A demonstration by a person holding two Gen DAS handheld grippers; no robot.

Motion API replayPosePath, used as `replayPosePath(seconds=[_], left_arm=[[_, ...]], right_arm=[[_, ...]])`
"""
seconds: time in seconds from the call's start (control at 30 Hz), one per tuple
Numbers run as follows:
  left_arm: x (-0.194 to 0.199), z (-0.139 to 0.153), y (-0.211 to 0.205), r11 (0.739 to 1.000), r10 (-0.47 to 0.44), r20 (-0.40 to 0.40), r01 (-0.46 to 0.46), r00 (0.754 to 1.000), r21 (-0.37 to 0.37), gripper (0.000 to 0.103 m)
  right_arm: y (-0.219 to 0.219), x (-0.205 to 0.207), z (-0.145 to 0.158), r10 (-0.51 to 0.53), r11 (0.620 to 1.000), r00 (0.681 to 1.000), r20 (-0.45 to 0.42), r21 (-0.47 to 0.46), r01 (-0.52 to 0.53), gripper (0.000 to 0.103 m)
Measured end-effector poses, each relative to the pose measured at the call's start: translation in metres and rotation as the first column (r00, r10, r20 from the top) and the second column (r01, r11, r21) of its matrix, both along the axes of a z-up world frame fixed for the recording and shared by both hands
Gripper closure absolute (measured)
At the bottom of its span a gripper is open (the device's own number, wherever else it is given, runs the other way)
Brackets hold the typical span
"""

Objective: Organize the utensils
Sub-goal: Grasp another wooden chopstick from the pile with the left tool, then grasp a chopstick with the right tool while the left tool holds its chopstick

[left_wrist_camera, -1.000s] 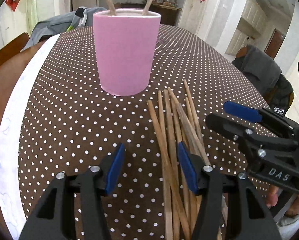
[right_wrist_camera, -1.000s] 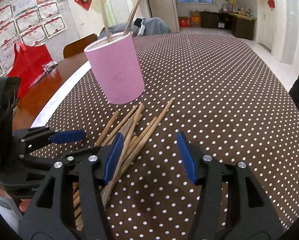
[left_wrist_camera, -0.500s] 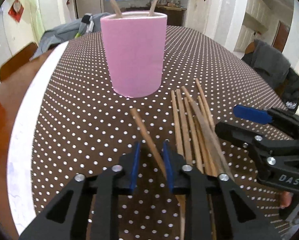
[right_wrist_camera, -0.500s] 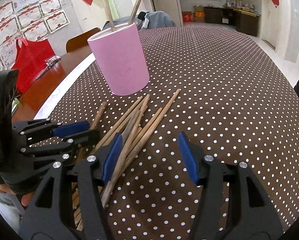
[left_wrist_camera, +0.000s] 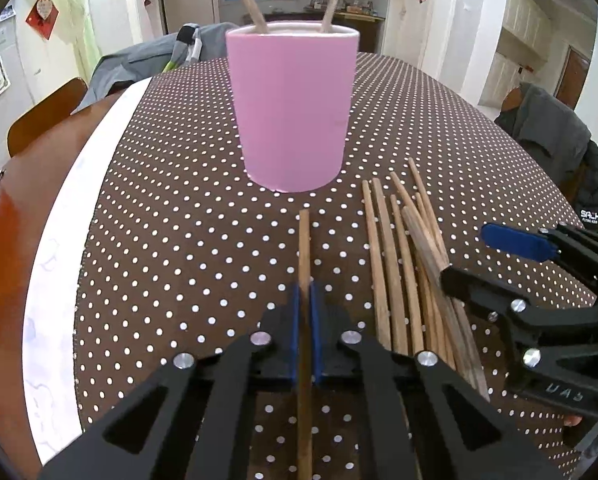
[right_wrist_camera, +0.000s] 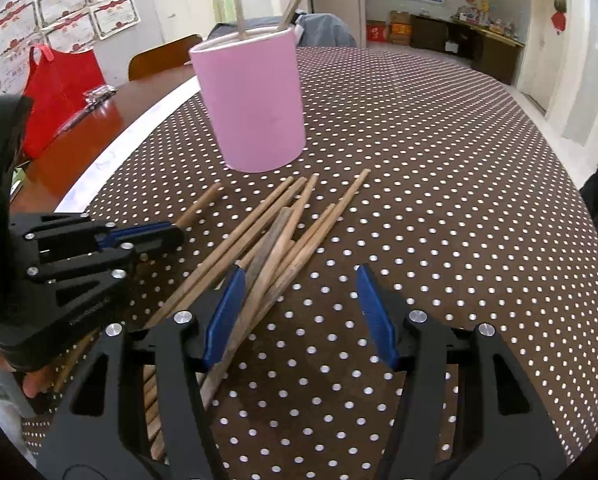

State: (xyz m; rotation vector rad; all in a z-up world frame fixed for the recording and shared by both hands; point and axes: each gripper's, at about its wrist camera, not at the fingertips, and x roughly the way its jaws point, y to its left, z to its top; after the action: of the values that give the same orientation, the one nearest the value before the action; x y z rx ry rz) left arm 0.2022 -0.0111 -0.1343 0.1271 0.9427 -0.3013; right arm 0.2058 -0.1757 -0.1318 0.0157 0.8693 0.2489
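A pink cup [left_wrist_camera: 293,112] stands on the dotted tablecloth with two wooden chopsticks in it; it also shows in the right wrist view [right_wrist_camera: 255,100]. My left gripper [left_wrist_camera: 304,300] is shut on one wooden chopstick [left_wrist_camera: 304,248] that points toward the cup, just left of the pile. A pile of several chopsticks [left_wrist_camera: 407,256] lies to its right, also seen in the right wrist view [right_wrist_camera: 275,236]. My right gripper [right_wrist_camera: 299,292] is open and empty, low over the near end of the pile.
The brown white-dotted tablecloth [right_wrist_camera: 439,160] covers a round table with a white rim [left_wrist_camera: 55,248]. A red bag [right_wrist_camera: 59,92] sits at the far left. Chairs with dark jackets [left_wrist_camera: 555,140] stand beside the table.
My left gripper closed on one chopstick, pulled it left out of the pile and turned it straight toward the cup. The right gripper stayed open over the pile.
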Motion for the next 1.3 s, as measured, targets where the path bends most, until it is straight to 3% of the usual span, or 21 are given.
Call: replayPosePath(seconds=[0.5,0.9,1.3], left_arm=[[0.0,0.0,0.004,0.999,0.033,-0.003,-0.033,0.999,-0.012,0.097],[0.0,0.0,0.004,0.999,0.033,0.002,-0.033,0.999,-0.001,0.097],[-0.001,0.0,0.0,0.999,0.031,0.012,-0.032,0.999,0.017,0.097]], right_arm=[[0.009,0.011,-0.001,0.001,0.999,0.999,-0.037,-0.053,-0.003,0.045],[-0.011,0.015,-0.008,-0.052,0.999,0.996,-0.068,-0.018,0.05,0.045],[-0.003,0.019,-0.009,-0.043,0.997,0.996,-0.075,-0.068,0.038,0.045]])
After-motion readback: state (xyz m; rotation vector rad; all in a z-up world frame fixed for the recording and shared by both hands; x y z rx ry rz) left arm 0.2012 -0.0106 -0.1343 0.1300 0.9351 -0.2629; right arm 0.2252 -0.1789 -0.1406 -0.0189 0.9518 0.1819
